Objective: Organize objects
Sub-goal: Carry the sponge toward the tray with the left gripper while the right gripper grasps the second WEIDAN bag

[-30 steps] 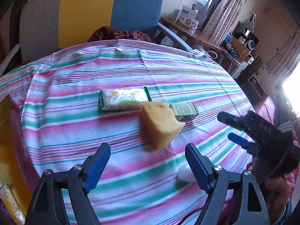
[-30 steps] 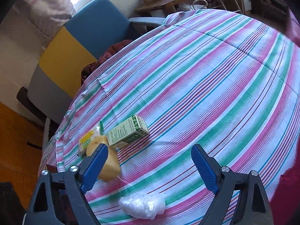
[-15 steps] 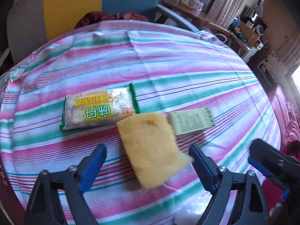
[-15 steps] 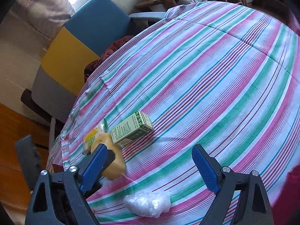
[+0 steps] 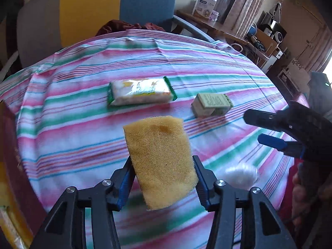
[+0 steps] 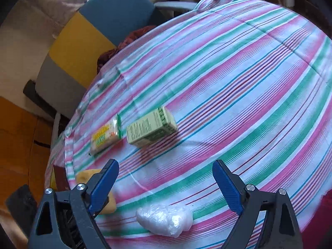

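The left gripper [image 5: 164, 178] had its jaws closing on the yellow sponge [image 5: 159, 161], blue pads already against both long edges, so it was basically pinched by its narrow sides and sticking out forward past the fingertips. Made sense to me: a sponge is squishy, and grabbing it edge-on gives the pads something to bite. It looked lifted off the striped tablecloth [image 5: 72, 128] instead of resting on it, though the blur made that hard to call for sure.

The right gripper [image 6: 166, 184] was spread wide with nothing between its fingers, hovering just above the clear plastic bag wad [image 6: 165, 219] near the table edge. My guess is it was lining up for that one next.

Further out, the green-trimmed snack packet [image 5: 141, 92] and the small green carton [image 5: 211, 104] lay flat near each other mid-table, untouched. Beyond the table sat a chair [image 5: 103, 4] with grey, yellow and blue panels. Off the table's left edge there was a yellow and dark red thing [image 5: 8, 166], maybe a box where stuff goes.
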